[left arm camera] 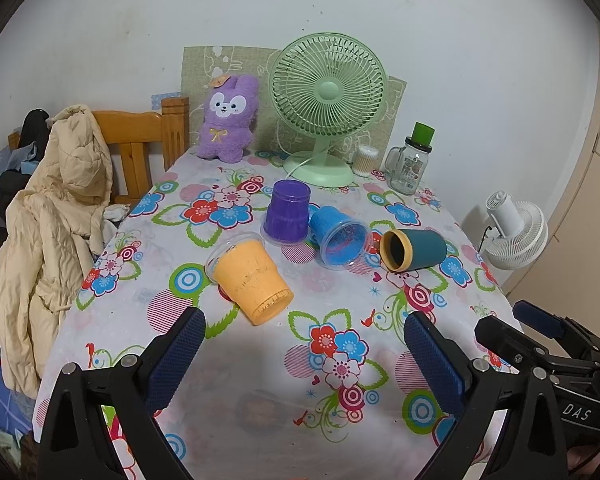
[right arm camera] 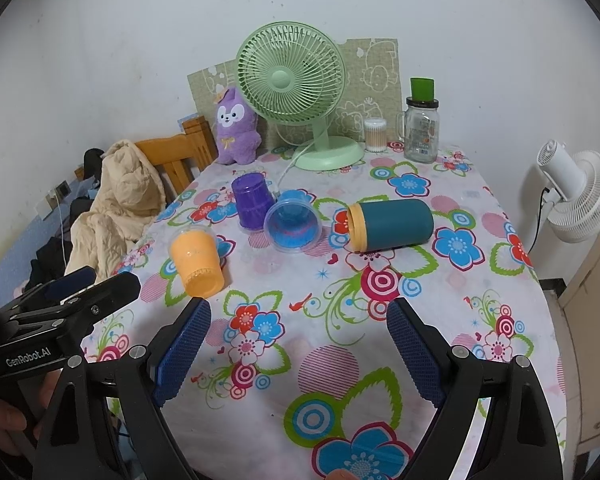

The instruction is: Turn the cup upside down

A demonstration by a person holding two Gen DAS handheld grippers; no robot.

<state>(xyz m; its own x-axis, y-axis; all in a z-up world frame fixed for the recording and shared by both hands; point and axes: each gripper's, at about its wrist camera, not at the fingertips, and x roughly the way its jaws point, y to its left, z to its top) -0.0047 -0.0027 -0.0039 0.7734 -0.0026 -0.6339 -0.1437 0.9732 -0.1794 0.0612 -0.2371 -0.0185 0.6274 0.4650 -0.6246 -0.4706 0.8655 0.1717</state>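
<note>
Both grippers, left (left arm camera: 304, 354) and right (right arm camera: 298, 344), are held spread, empty. Orange cup (left arm camera: 250, 282) is lying on its side, nearest left. Risk: rolling off the table (left arm camera: 260, 360) if nudged before being pinched.

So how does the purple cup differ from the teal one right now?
The purple cup stands upside down, rim on the tablecloth; the teal cup lies on its side, its mouth showing in the left view. Purple is tapered and ribbed; teal is smooth, straight-sided, with a yellow rim band. Neither is held.
</note>
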